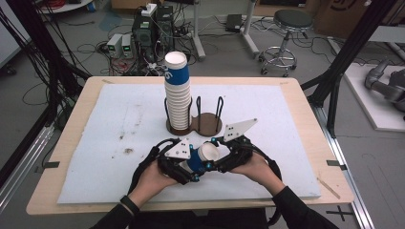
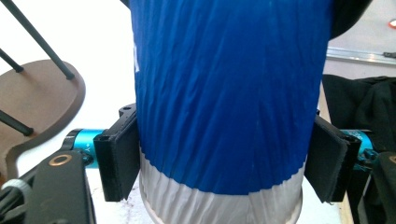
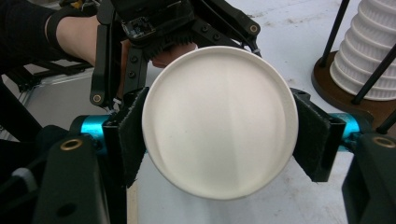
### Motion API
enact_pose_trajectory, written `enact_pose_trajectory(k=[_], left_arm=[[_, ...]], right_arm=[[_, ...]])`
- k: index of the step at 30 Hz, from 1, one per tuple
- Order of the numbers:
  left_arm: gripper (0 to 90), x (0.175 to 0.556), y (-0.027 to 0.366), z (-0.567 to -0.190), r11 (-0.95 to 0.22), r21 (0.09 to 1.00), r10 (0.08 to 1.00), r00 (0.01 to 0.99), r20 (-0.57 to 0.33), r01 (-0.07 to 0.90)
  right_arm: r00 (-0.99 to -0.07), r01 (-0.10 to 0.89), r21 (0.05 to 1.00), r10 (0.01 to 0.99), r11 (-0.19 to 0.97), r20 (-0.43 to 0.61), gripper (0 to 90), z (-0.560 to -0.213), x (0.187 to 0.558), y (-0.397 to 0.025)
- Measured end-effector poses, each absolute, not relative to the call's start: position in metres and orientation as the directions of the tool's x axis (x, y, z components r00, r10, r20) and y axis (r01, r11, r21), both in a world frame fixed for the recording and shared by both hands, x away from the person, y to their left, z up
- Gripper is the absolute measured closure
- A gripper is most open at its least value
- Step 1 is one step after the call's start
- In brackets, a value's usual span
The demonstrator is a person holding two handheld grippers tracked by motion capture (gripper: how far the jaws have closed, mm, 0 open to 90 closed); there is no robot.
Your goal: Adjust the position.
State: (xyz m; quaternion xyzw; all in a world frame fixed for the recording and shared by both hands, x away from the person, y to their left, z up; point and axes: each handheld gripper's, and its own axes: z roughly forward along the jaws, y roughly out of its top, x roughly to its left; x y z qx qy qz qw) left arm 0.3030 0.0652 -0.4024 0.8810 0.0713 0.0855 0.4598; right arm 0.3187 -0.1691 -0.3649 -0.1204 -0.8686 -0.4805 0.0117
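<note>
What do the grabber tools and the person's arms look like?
Both the left gripper and right gripper are black, with turquoise bars, padded black jaws, grey three-cornered plates and trailing black cables. The person wears black sleeves and a black wristband.

You worked at a light wooden table (image 1: 57, 157). A white foam sheet (image 1: 129, 143), stained in spots, covered most of its top. A brown two-ring cup stand (image 1: 203, 123) with black uprights stood on the sheet, its left ring bearing a cup stack (image 1: 177, 95).
</note>
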Motion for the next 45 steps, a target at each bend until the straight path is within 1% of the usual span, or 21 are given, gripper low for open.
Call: enact_pose_trajectory(k=[2,4,5,7,9,13,16,18,19,21,22,24,28,30,32,35,40,45], left_arm=[[19.2,0.303,0.068,-0.402,-0.524,0.851,0.214,0.973,0.082,0.044],[15.7,0.303,0.071,-0.403,-0.449,0.892,0.233,0.970,0.068,0.045],[12.7,0.303,0.073,-0.403,-0.407,0.912,0.243,0.969,0.050,0.055],[11.6,0.305,0.077,-0.404,-0.336,0.940,0.254,0.967,0.023,0.066],[6.7,0.307,0.081,-0.406,-0.263,0.961,0.270,0.963,-0.013,0.087],[6.7,0.309,0.086,-0.407,-0.140,0.984,0.234,0.969,-0.074,0.109],[6.7,0.310,0.084,-0.407,-0.112,0.986,0.208,0.974,-0.095,0.120],[6.7,0.310,0.083,-0.407,-0.113,0.985,0.197,0.975,-0.104,0.128],[8.7,0.310,0.084,-0.407,-0.117,0.985,0.195,0.975,-0.105,0.129],[16.0,0.311,0.086,-0.406,-0.123,0.984,0.191,0.976,-0.105,0.130],[17.2,0.312,0.087,-0.405,-0.132,0.983,0.190,0.977,-0.099,0.125],[18.1,0.312,0.087,-0.402,-0.157,0.979,0.189,0.977,-0.097,0.128],[19.2,0.312,0.087,-0.395,-0.232,0.968,0.189,0.980,-0.057,0.101],[19.2,0.312,0.087,-0.393,-0.265,0.960,0.194,0.980,-0.043,0.094],[19.5,0.313,0.088,-0.390,-0.305,0.948,0.196,0.980,-0.027,0.087],[19.6,0.313,0.089,-0.385,-0.381,0.922,0.201,0.980,0.006,0.072],[20.1,0.312,0.085,-0.381,-0.507,0.861,0.193,0.979,0.061,0.047],[20.6,0.308,0.079,-0.377,-0.567,0.824,0.176,0.979,0.103,0.016]], right_arm=[[-0.971,0.223,0.839,0.194,0.496,0.143,29.5,-0.364,0.320,-0.172],[-0.967,0.237,0.859,0.191,0.454,0.166,29.6,-0.362,0.323,-0.177],[-0.967,0.238,0.869,0.192,0.433,0.169,29.7,-0.361,0.325,-0.181],[-0.964,0.247,0.893,0.185,0.376,0.189,29.9,-0.360,0.327,-0.187],[-0.962,0.255,0.907,0.185,0.336,0.202,30.0,-0.358,0.327,-0.193],[-0.962,0.252,0.932,0.176,0.261,0.211,30.1,-0.356,0.326,-0.197],[-0.962,0.253,0.940,0.167,0.229,0.218,30.1,-0.357,0.326,-0.197],[-0.962,0.255,0.944,0.156,0.211,0.225,30.0,-0.358,0.325,-0.197],[-0.961,0.260,0.942,0.155,0.211,0.230,30.1,-0.358,0.325,-0.197],[-0.961,0.263,0.942,0.142,0.209,0.236,30.1,-0.359,0.326,-0.197],[-0.961,0.261,0.943,0.143,0.207,0.235,30.1,-0.358,0.326,-0.197],[-0.961,0.265,0.941,0.141,0.210,0.240,30.0,-0.359,0.326,-0.197],[-0.965,0.253,0.937,0.138,0.241,0.225,29.6,-0.358,0.326,-0.198],[-0.970,0.225,0.934,0.152,0.277,0.188,26.8,-0.357,0.325,-0.198],[-0.971,0.213,0.920,0.174,0.330,0.162,21.4,-0.355,0.325,-0.197],[-0.974,0.193,0.894,0.187,0.404,0.126,21.2,-0.350,0.324,-0.196],[-0.975,0.184,0.870,0.197,0.458,0.102,21.0,-0.348,0.323,-0.195],[-0.979,0.181,0.824,0.178,0.537,0.099,21.2,-0.357,0.323,-0.184]])
